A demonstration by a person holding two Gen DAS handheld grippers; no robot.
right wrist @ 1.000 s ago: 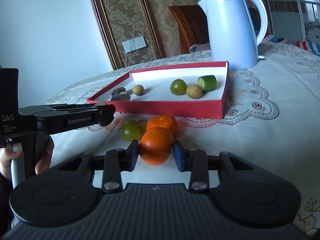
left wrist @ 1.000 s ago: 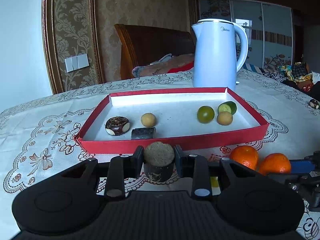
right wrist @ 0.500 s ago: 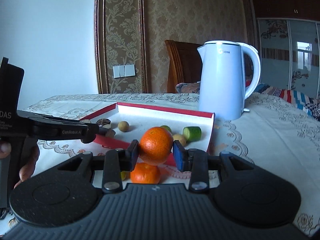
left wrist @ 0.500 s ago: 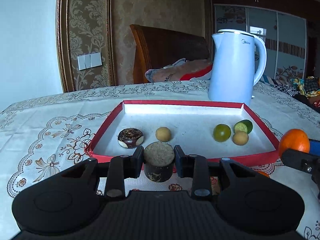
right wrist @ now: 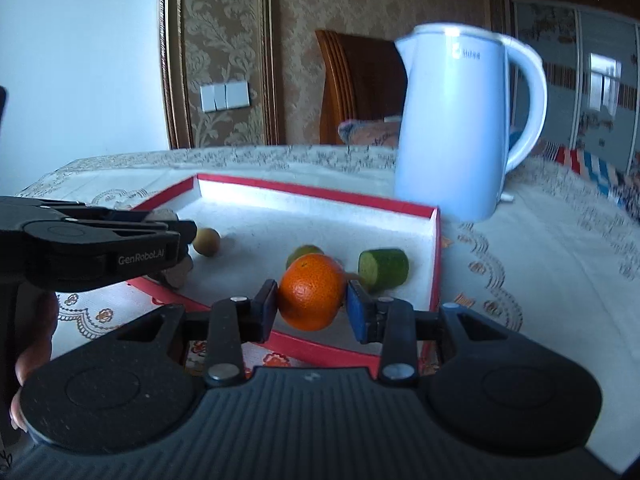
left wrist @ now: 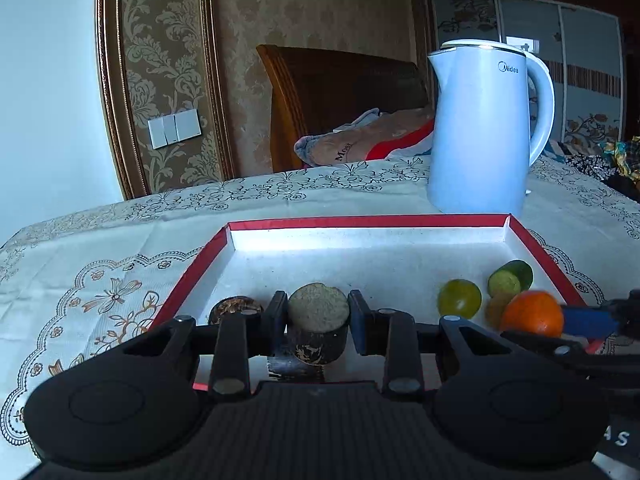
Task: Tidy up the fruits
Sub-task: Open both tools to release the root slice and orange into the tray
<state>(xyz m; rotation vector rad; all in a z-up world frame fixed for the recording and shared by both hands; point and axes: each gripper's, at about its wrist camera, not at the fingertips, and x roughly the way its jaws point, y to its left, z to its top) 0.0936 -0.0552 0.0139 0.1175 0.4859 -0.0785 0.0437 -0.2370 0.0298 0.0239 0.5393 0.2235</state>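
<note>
Both claws are up over the near edge of the red tray (left wrist: 192, 276), each with something pinched in it. The left gripper (left wrist: 318, 320) is clamped on a short dark cylinder of fruit with a pale, grainy cut top (left wrist: 318, 304); the two pads press its sides, so the piece sits squarely between the fingers and hangs just above the tray's near left corner. Right beside it on the tray floor, to its left, lies a dark brown mottled piece (left wrist: 236, 306), and another dark block (left wrist: 296, 366) shows underneath the held one, mostly hidden. The right gripper (right wrist: 312, 306) is closed on an orange (right wrist: 312, 296), held by its sides between a black pad and a blue one, poised above the tray's near right part. Just behind the orange on the white lining are a round green fruit (right wrist: 304, 252), half hidden by it, and a cut green cylinder lying on its side (right wrist: 384, 270); a small tan fruit peeks out between them, too covered to tell much. Farther left a small tan ball (right wrist: 206, 242) rests near the tip of the left claw. A white kettle (right wrist: 460, 120) stands on the patterned tablecloth (right wrist: 540, 260) behind the tray's far right corner. A hand (right wrist: 34, 356) grips the left tool's handle at the picture's left edge.
</note>
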